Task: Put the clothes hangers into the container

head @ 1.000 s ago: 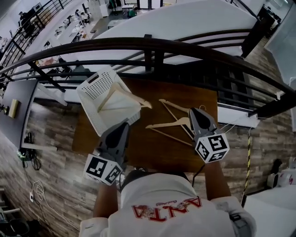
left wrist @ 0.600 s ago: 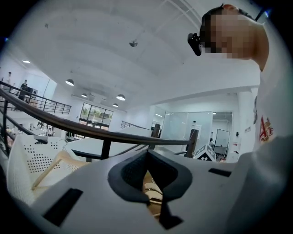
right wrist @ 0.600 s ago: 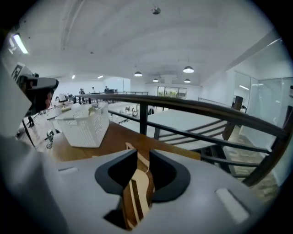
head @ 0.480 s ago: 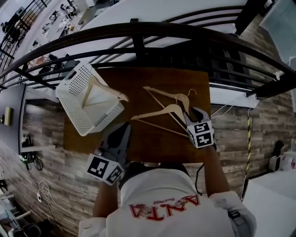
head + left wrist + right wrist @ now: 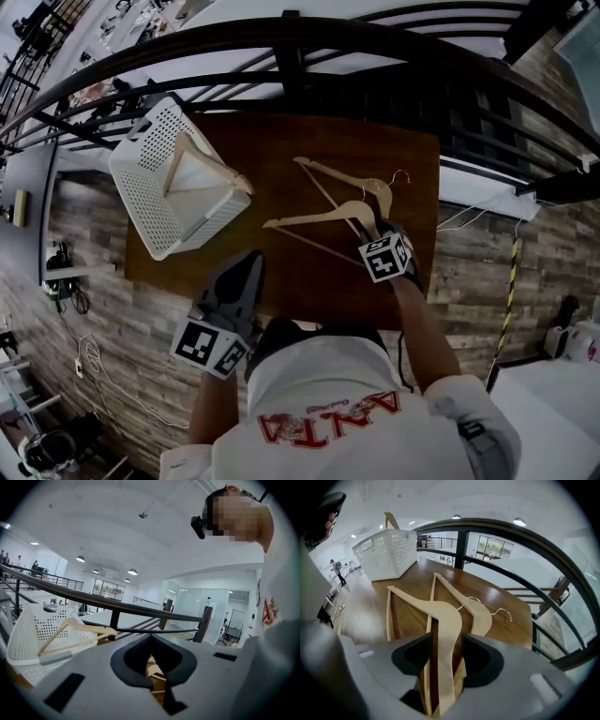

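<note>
Right gripper is now sitting lower than before, its jaws just opened wide and straddling the nearer hanger without pinching it. Table is lying beneath it. Basket is sitting well to its left, holding one hanger. Another hanger is lying just beyond. Left gripper is hovering closed and empty.

The basket sits at the bench's far left corner, its mouth partly barred by a hanger jutting over the rim. Right of the basket, bare bench runs up to a pair of hangers. Beyond the basket, a dark railing closes the far side.
</note>
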A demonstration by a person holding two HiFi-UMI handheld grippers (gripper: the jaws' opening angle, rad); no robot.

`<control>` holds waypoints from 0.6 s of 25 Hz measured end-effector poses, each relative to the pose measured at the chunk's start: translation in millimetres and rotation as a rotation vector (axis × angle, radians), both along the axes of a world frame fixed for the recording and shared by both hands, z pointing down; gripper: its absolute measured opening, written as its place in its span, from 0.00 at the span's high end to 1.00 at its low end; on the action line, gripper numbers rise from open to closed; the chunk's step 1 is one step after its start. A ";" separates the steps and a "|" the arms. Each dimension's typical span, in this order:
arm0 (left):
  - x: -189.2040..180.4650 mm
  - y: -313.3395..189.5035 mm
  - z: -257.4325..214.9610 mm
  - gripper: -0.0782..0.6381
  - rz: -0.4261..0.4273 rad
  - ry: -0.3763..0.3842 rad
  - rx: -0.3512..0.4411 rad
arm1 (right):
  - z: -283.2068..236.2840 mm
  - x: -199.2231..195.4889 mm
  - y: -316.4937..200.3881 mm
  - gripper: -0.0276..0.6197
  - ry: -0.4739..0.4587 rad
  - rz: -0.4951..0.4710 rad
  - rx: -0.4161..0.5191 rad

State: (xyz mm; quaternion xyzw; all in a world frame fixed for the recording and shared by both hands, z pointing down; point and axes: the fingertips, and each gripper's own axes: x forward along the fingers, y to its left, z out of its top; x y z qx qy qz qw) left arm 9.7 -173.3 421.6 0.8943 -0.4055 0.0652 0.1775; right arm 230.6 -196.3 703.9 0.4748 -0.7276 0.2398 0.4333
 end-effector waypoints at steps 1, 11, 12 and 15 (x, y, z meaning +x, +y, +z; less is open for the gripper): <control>-0.3 0.9 1.1 0.88 -0.007 -0.002 -0.003 | 6.8 0.4 0.9 0.67 0.008 -0.006 -0.014; -8.2 2.9 2.0 0.88 -0.042 -0.017 -0.003 | 30.3 1.3 -5.2 0.74 0.011 0.026 -0.030; -9.8 3.2 0.8 0.88 -0.044 -0.016 0.000 | 28.3 0.2 -4.9 0.75 0.007 0.031 -0.024; -14.1 3.3 -2.9 0.88 -0.048 -0.014 0.007 | 15.0 -0.6 -4.7 0.76 -0.014 0.043 0.017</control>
